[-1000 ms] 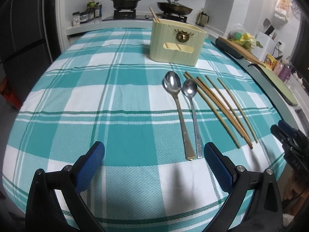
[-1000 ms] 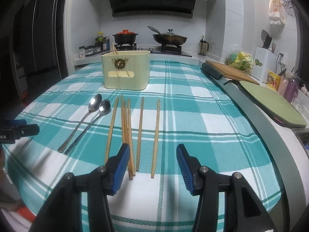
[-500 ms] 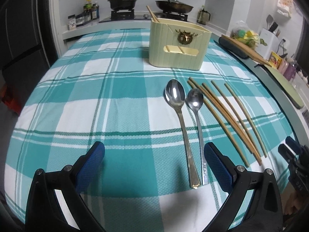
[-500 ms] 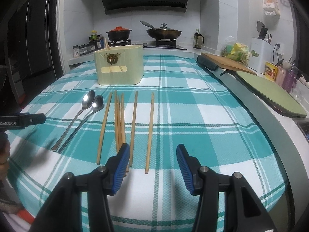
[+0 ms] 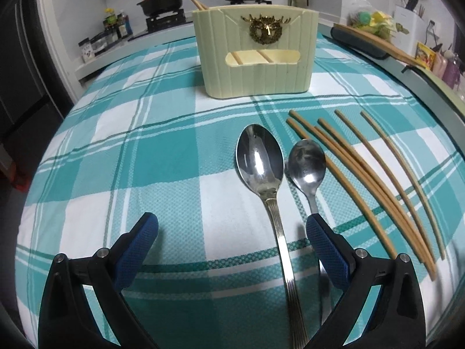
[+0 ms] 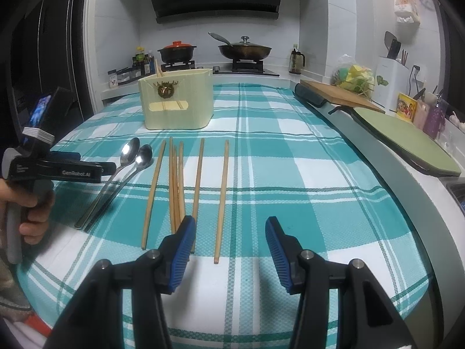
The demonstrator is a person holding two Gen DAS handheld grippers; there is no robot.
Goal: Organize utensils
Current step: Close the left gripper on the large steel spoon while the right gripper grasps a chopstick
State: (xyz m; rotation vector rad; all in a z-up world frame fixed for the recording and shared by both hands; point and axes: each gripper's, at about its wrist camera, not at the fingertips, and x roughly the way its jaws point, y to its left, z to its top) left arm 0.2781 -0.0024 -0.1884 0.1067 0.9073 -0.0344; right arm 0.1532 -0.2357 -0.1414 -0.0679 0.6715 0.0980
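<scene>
Left gripper spread wide over the large spoon's handle; right gripper spread too — above the chopsticks.

Left tongs moved forward and lower, now straddling the larger spoon, still spread wide

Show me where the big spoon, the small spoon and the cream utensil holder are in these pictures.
big spoon (image 5: pixel 259 157): left wrist view, on the middle of its bowl.
small spoon (image 5: pixel 307 165): left wrist view, on the middle of its bowl.
utensil holder (image 6: pixel 177 113): right wrist view, on its front wall, below the gold ornament.
</scene>
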